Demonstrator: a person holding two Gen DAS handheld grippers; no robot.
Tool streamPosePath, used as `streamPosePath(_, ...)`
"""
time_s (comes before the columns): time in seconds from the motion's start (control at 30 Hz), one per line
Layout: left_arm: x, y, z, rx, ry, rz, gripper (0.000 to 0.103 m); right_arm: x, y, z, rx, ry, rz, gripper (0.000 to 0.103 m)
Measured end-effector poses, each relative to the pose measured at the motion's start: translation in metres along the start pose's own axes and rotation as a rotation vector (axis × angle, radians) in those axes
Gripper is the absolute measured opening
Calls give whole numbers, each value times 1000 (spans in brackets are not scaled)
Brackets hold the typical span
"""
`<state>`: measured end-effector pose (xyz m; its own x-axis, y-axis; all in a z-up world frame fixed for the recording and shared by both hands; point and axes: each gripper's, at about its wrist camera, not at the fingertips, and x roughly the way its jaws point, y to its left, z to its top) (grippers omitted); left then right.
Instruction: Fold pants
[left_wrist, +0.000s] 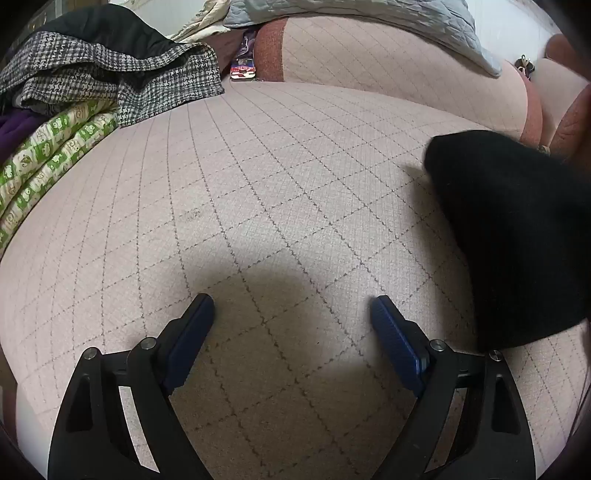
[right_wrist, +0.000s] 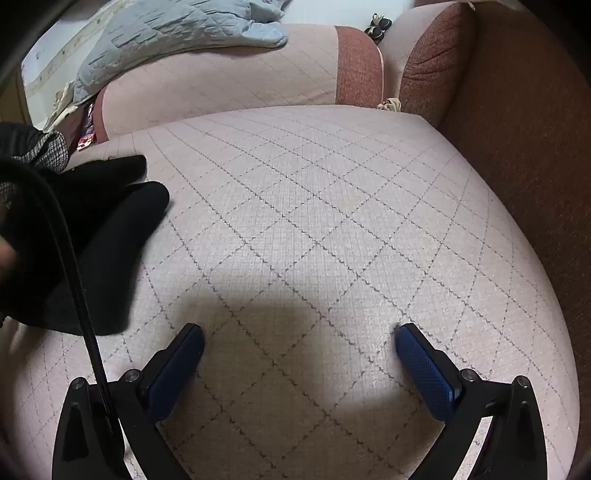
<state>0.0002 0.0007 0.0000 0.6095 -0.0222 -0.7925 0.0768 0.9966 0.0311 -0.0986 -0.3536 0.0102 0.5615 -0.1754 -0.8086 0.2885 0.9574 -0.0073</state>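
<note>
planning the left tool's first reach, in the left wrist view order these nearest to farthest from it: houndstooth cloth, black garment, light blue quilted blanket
1. black garment, just right of the open left tool, on the seat cushion.
2. houndstooth cloth, far left, on the clothes pile.
3. light blue quilted blanket, at the top, draped over the back cushion.

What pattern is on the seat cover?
Pale pink seat cover with a dark diamond grid; clearest in the right wrist view.
</note>
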Motion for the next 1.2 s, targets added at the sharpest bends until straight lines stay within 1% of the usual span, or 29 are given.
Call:
streamPosePath(0.03,-1,0,0,2,-11,4,88,-1,0,0,5,-12,6,103)
streamPosePath(0.13,-1,-1,0,8,-10,11,88,-2,-2,-3,9,-16,10,103)
streamPosePath(0.33,-1,-1,0,8,-10,11,88,-5,-9,-6,12,-12,12,103)
streamPosePath(0.43,-1,-1,0,7,-10,10,88,-2,-5,-2,19,-8,25,103)
streamPosePath(0.53,-1,-1,0,7,-9,10,88,-2,-3,-2,9,-4,14,103)
streamPosePath(1.03,0,1,2,7,-10,10,88,-11,11,-1,6,-2,12,103)
streamPosePath(1.13,-1,1,0,5,-12,9,88,-10,9,3,6,1,13,103)
streamPosePath(1.17,-2,1,0,6,-11,10,88,1,1,7,8,4,14,103)
streamPosePath(1.2,-2,0,-1,6,-12,10,88,2,-1,7,8,5,15,103)
